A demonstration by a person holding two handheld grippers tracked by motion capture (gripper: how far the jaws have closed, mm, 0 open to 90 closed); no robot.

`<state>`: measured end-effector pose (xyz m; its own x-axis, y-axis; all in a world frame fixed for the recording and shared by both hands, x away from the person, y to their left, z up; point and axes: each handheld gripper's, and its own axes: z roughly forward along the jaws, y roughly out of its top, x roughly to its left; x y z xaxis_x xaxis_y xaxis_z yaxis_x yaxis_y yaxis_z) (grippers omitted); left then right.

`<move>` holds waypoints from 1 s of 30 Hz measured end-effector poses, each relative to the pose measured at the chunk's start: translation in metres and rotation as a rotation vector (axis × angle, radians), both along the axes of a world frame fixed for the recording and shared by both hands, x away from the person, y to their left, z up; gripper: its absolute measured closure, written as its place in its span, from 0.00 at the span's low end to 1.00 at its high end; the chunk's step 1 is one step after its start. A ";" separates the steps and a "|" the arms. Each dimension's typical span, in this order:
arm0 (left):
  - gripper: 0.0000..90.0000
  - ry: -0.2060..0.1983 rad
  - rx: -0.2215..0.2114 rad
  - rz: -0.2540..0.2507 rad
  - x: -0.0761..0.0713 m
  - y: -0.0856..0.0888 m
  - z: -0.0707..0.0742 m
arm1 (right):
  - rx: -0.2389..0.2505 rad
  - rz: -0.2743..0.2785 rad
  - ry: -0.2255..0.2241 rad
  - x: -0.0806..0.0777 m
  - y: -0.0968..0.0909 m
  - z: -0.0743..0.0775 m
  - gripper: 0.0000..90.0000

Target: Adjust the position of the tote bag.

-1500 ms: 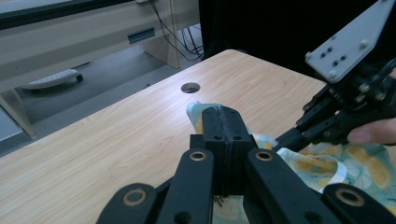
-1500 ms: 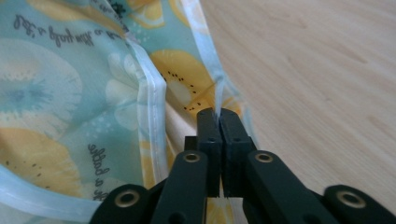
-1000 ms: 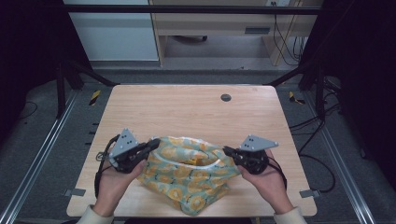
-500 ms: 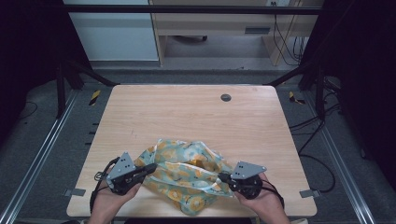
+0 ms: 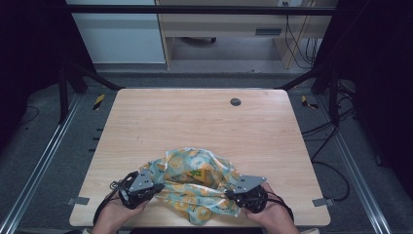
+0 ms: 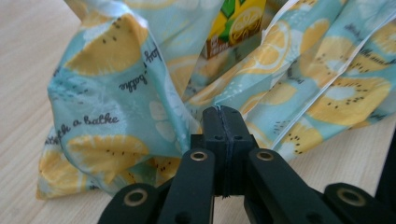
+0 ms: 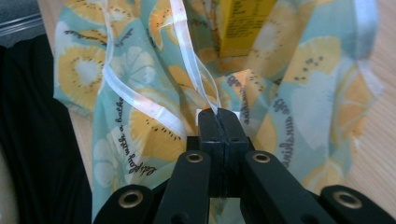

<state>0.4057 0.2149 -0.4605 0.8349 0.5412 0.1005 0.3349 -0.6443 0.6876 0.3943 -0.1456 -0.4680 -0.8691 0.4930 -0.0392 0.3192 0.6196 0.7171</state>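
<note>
Bag (image 5: 195, 183) of thin printed plastic, lemon and kiwi pattern, slumped at the near edge of the wooden counter (image 5: 195, 122), stretched between two hands. Left hand-held gripper (image 5: 157, 187) clenched on a bunched fold of the bag's left side, jaws pressed flat together in the left gripper view with film pinched between them. Right hand-held gripper (image 5: 231, 194) likewise clamped, pinching the bag's white-edged rim at the right side. Yellow carton (image 6: 236, 25) standing inside the open mouth, upper part peeking between the two walls of film. Risks, as judged from here: too hard a pull apart likely to tear the thin film or slip it free of one pinch, since each grip holds only a small tuck; an uneven lift liable to tip the carton and spill it out of the mouth; bag already close to the near edge, so any further tug toward the body apt to drag it off the counter.
</note>
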 end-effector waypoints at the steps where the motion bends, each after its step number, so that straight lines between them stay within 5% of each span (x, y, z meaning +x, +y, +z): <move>1: 1.00 0.006 0.013 0.000 0.001 -0.001 -0.002 | -0.008 0.006 0.006 0.000 0.002 -0.001 1.00; 6: 1.00 0.004 0.010 0.007 0.001 -0.003 -0.003 | -0.021 0.003 0.009 -0.001 0.004 -0.003 0.99; 12: 1.00 -0.003 -0.021 0.004 -0.001 -0.003 0.001 | 0.047 -0.009 -0.032 0.000 0.001 0.017 0.64; 15: 1.00 -0.005 -0.020 0.000 -0.002 -0.003 0.001 | 0.058 -0.011 -0.061 0.002 0.001 0.032 0.57; 22: 1.00 -0.007 -0.022 0.003 -0.002 -0.003 0.003 | 0.029 -0.048 -0.114 0.036 0.013 0.054 0.43; 26: 0.98 -0.006 -0.031 0.006 -0.003 -0.002 0.003 | 0.004 -0.050 -0.082 0.058 0.025 0.049 0.39; 30: 0.84 -0.038 -0.063 0.015 -0.007 -0.002 0.009 | -0.018 -0.032 -0.065 0.063 0.032 0.045 0.56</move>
<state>0.3992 0.2130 -0.4515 0.8231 0.5595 0.0969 0.3169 -0.5943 0.7391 0.4572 -0.1131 -0.4230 -0.8481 0.5195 -0.1042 0.2922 0.6226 0.7259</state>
